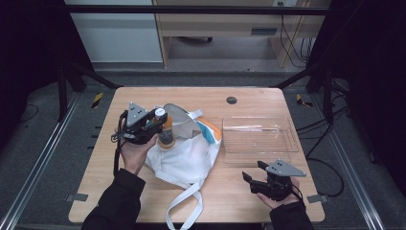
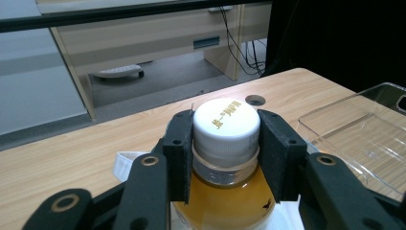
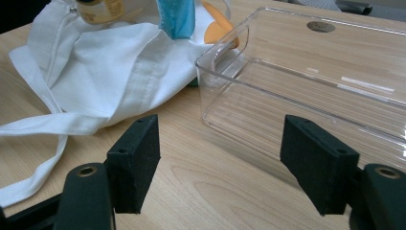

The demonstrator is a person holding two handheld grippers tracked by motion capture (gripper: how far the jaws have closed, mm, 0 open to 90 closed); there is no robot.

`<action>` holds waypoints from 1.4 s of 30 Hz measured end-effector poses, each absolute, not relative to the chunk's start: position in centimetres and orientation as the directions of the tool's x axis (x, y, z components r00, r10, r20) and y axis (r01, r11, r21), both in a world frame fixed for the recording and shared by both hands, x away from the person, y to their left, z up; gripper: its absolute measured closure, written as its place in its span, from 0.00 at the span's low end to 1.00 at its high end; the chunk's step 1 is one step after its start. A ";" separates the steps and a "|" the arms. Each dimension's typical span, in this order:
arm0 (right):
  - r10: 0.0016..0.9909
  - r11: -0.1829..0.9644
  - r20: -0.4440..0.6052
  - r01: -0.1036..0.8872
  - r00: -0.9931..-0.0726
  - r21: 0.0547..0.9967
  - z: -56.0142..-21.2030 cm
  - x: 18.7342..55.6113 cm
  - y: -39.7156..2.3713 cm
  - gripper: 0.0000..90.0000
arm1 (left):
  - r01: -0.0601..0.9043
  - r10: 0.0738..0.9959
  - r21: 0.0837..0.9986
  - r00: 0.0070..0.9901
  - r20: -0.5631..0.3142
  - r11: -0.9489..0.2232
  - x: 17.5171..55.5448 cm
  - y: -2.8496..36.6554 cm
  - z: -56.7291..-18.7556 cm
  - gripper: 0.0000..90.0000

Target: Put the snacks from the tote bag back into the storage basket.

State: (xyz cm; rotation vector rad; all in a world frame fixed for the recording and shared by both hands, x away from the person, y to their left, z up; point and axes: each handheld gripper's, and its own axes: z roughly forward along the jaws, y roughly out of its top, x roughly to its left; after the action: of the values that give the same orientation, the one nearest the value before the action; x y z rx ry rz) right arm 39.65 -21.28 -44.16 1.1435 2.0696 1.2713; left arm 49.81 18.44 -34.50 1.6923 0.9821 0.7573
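The left claw (image 2: 225, 158) is pinching a bottle (image 2: 225, 182) of amber drink by the neck just under its white cap (image 2: 226, 125) — a grip up there leaves the round body free and hanging straight, which suits drawing it up out of the white cloth bag (image 1: 184, 155) below it. The right claw (image 3: 222, 160) rests near the table with its jaws spread and nothing between them. A clear plastic tray (image 3: 306, 81) lies just ahead of it — likely where the bottle is meant to go.

The light wooden bench (image 1: 143, 201) carries 2 things: a white cloth bag (image 1: 189, 155) and, just beside it, a clear plastic tray (image 1: 258, 143).
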 end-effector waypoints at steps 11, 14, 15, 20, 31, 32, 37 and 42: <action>0.832 0.230 0.042 0.413 -0.553 0.881 -44.2 39.7 -21.3 0.33 | 0.238 0.872 0.959 0.489 0.020 -0.156 48.5 18.4 -32.9 0.65; 0.832 0.231 0.041 0.414 -0.553 0.880 -44.2 39.6 -21.3 0.33 | 0.236 0.869 0.959 0.495 0.020 -0.156 48.2 18.2 -32.5 0.65; 0.832 0.232 0.041 0.414 -0.553 0.880 -44.2 39.6 -21.3 0.33 | 0.236 0.868 0.959 0.496 0.020 -0.157 48.1 18.1 -32.5 0.65; 0.833 0.230 0.041 0.412 -0.552 0.881 -44.2 39.6 -21.3 0.33 | 0.231 0.863 0.960 0.504 0.020 -0.157 47.5 17.8 -32.0 0.65; 0.836 0.232 0.034 0.409 -0.547 0.882 -44.1 39.6 -21.3 0.33 | 0.213 0.845 0.964 0.534 0.022 -0.160 46.3 16.8 -30.8 0.65; 0.837 0.232 0.034 0.410 -0.547 0.882 -44.1 39.6 -21.3 0.33 | 0.208 0.844 0.965 0.536 0.024 -0.159 46.2 16.7 -30.7 0.65; 0.838 0.230 0.035 0.410 -0.544 0.883 -44.1 39.6 -21.3 0.33 | 0.195 0.836 0.970 0.548 0.013 -0.143 45.9 16.0 -30.1 0.65; 0.840 0.228 0.036 0.412 -0.542 0.882 -44.1 39.6 -21.3 0.33 | 0.191 0.831 0.969 0.556 0.024 -0.156 45.8 15.1 -29.5 0.65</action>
State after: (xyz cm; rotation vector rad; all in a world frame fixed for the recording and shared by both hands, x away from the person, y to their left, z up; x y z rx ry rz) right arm 39.60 -21.34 -44.11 1.1488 2.0561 1.2619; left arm 45.85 15.08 -29.48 1.6648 0.8690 0.7083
